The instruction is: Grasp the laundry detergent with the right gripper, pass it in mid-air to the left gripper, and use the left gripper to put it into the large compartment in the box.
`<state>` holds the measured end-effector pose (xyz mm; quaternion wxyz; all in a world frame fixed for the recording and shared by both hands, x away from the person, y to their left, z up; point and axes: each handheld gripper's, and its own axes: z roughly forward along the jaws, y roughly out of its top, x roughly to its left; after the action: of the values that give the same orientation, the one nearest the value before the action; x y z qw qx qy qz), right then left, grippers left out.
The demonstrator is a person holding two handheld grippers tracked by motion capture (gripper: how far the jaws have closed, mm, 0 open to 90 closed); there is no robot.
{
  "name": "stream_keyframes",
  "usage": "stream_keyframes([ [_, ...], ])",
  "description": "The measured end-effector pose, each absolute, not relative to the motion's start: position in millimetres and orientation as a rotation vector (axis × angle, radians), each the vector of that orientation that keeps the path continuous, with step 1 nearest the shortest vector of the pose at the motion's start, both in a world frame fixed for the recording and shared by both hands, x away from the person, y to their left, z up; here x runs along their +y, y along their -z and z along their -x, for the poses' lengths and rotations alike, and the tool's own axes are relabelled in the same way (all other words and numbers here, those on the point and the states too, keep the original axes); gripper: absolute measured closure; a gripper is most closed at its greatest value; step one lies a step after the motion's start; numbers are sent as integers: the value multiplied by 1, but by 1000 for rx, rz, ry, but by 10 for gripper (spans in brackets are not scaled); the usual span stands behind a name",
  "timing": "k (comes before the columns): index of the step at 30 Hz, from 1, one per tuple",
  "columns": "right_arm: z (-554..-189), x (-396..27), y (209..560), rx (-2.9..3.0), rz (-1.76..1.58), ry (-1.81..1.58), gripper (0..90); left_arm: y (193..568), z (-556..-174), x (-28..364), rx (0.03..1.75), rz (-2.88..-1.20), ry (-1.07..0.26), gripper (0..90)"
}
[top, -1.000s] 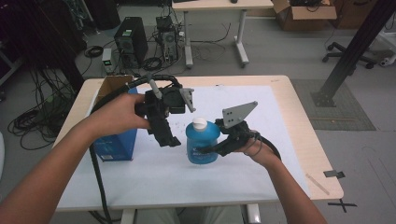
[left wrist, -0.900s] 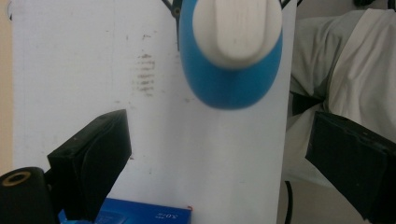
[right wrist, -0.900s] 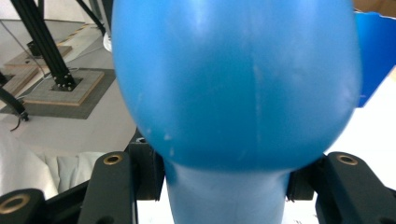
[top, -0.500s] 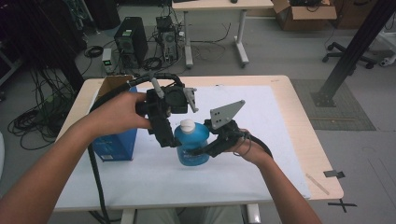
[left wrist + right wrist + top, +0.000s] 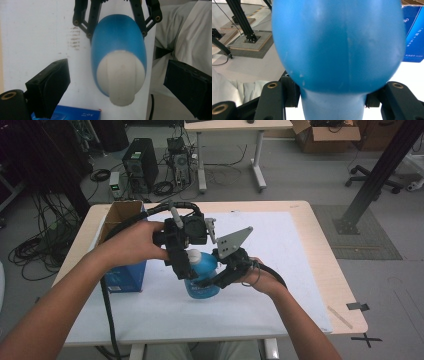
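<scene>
1. Bottle (image 5: pixel 202 277) first: the blue one with the white cap (image 5: pixel 121 78) sits over the white sheet (image 5: pixel 280 270) on the table (image 5: pixel 325 265), tilted, its cap toward your left gripper.
2. Your right gripper (image 5: pixel 212 281) clamps the bottle's blue body from the side; in the right gripper view the jaws press on both flanks of its narrower part.
3. Your left gripper (image 5: pixel 181 266) hangs just above the cap, pointing down. Its jaws stand wide, one on each side of the cap, and neither touches it.
4. Your left hand (image 5: pixel 137 240) holds that gripper; your right hand (image 5: pixel 262 277) holds the other.
5. Just left of the bottle stands a blue box (image 5: pixel 122 272), its cardboard top open.
</scene>
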<state>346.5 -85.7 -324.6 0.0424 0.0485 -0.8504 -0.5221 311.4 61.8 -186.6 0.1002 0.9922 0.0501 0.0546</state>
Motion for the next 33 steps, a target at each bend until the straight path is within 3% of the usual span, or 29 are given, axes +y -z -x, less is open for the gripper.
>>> stream_keyframes([
  [22,-350,-85,326,-2611,-123,1582,437,207,-315,54,155,-2947,-179,96],
  [33,-350,-86,326,-2609,-119,1584,436,207,-317,54,158,-2941,-179,164],
])
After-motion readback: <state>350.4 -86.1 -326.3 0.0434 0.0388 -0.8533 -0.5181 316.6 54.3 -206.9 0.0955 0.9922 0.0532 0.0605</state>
